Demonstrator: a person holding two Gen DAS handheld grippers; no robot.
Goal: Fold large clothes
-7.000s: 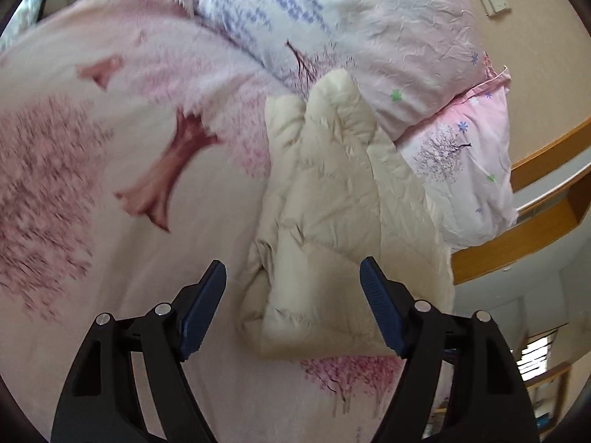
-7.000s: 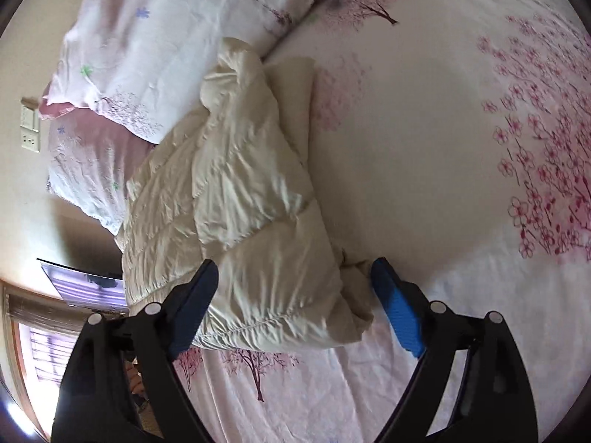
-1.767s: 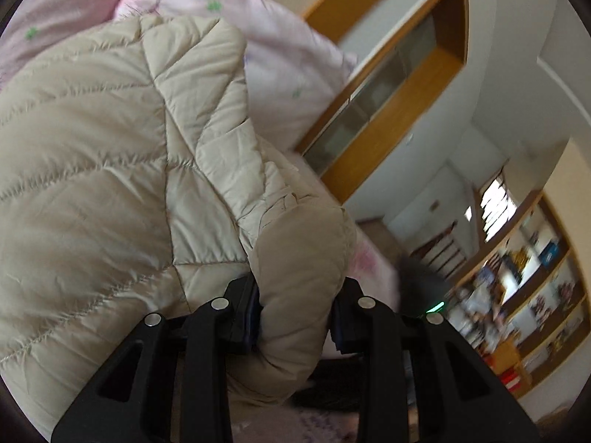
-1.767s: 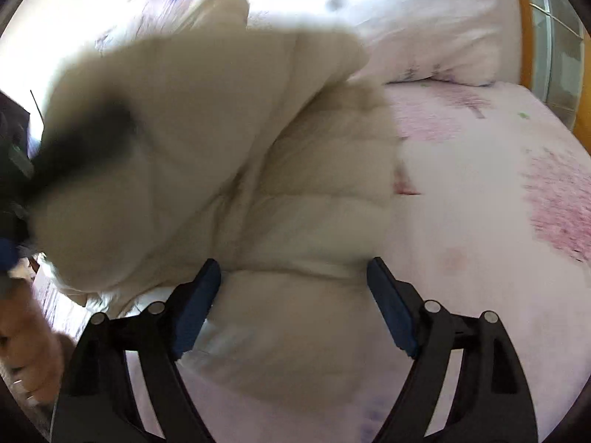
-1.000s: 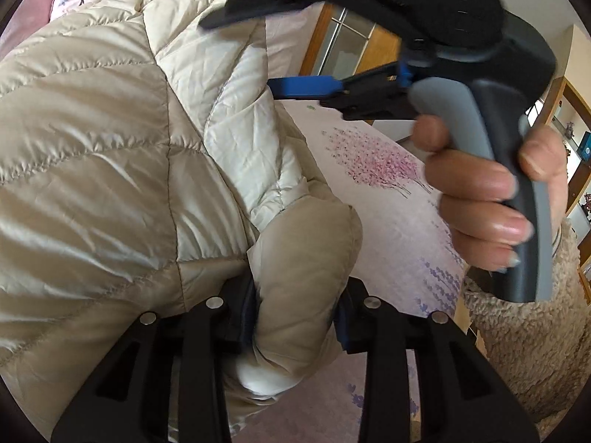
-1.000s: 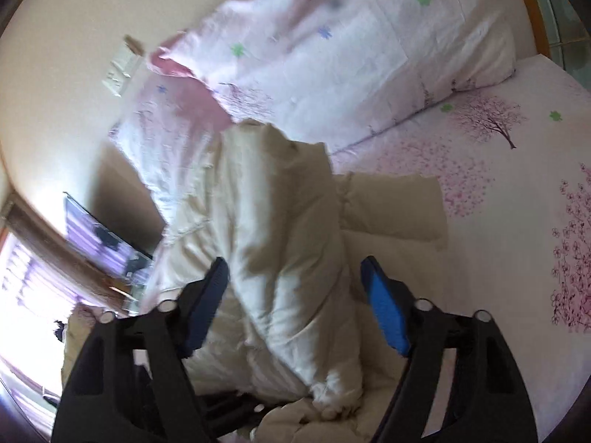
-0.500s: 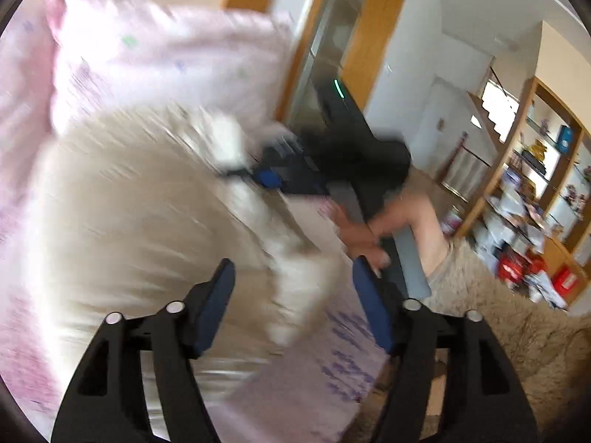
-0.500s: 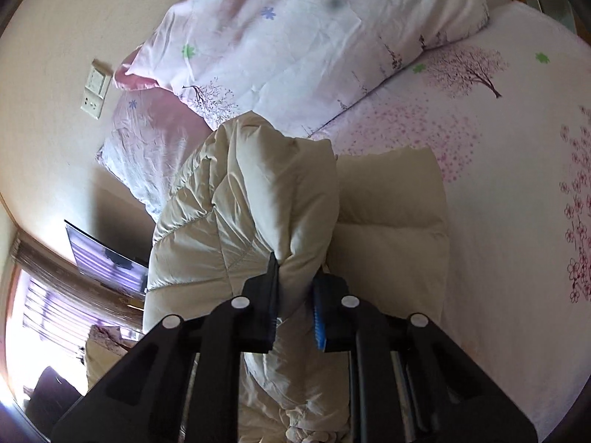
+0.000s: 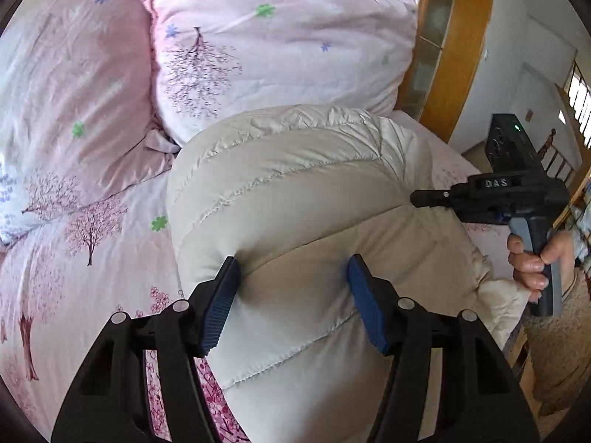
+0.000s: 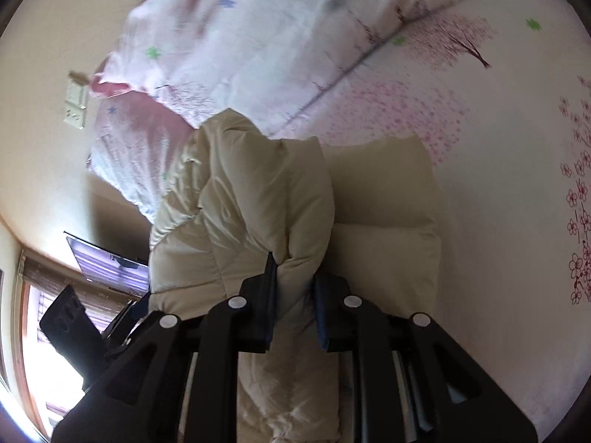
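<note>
Right gripper (image 10: 291,280) clamped on cream quilted puffer jacket (image 10: 258,199); left gripper (image 9: 291,288) spread apart over it.
Only the left wrist view shows the hand (image 9: 535,262); the jacket lies bundled on the pink blossom-print bedsheet (image 9: 74,258) below two pillows (image 9: 258,37).

Home bedroom: blossom-print bed sheet (image 9: 74,295), pillows (image 9: 280,48), wall socket (image 10: 75,105).
</note>
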